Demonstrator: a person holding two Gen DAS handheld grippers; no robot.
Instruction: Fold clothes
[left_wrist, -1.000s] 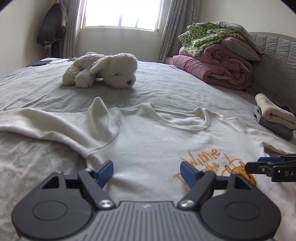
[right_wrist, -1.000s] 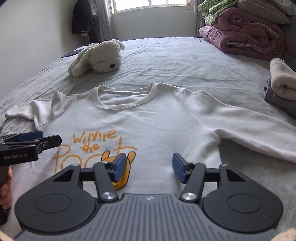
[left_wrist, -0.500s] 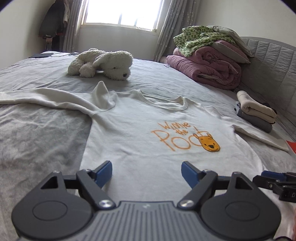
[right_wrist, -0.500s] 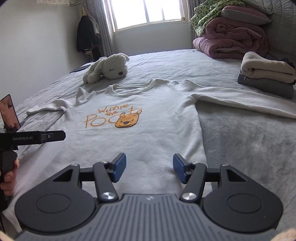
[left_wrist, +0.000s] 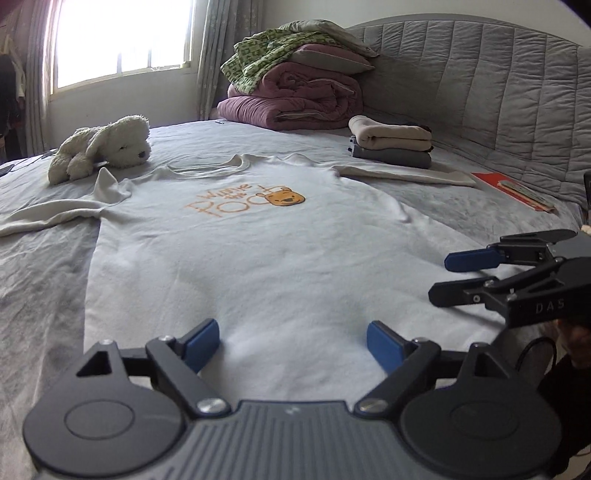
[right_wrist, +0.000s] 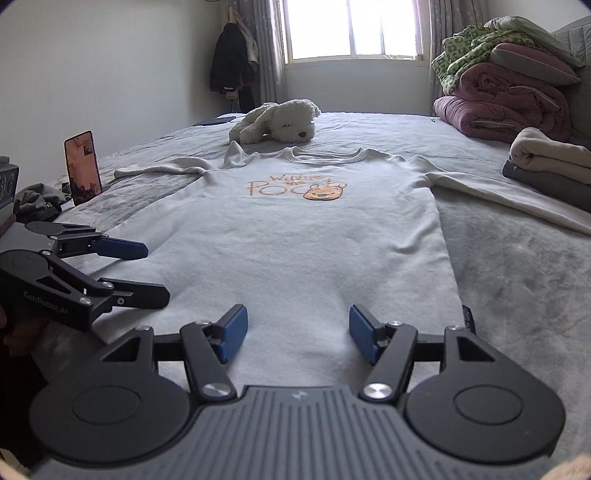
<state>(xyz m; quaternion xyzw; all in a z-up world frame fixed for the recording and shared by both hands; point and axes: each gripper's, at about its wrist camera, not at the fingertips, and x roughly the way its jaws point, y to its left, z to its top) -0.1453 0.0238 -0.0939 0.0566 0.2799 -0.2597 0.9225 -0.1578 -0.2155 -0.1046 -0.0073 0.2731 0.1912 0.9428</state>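
Lying flat and face-up on the bed (left_wrist: 480, 206), the white sweatshirt (left_wrist: 258, 258) remains wholly unfolded, sleeves spread, while left gripper (left_wrist: 291, 341) and right gripper (right_wrist: 295, 330), jaws just widened and empty, hover at its hem, beside which a folded stack (left_wrist: 391, 142) indicates earlier garments done.

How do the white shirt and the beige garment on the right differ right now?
The white shirt lies spread flat, sleeves out to both sides; the beige garment is folded into a compact bundle. The shirt rests directly on the bed; the beige one sits on top of a folded grey garment. The shirt carries an orange bear print; the beige one looks plain. Neither is gripped by a gripper.
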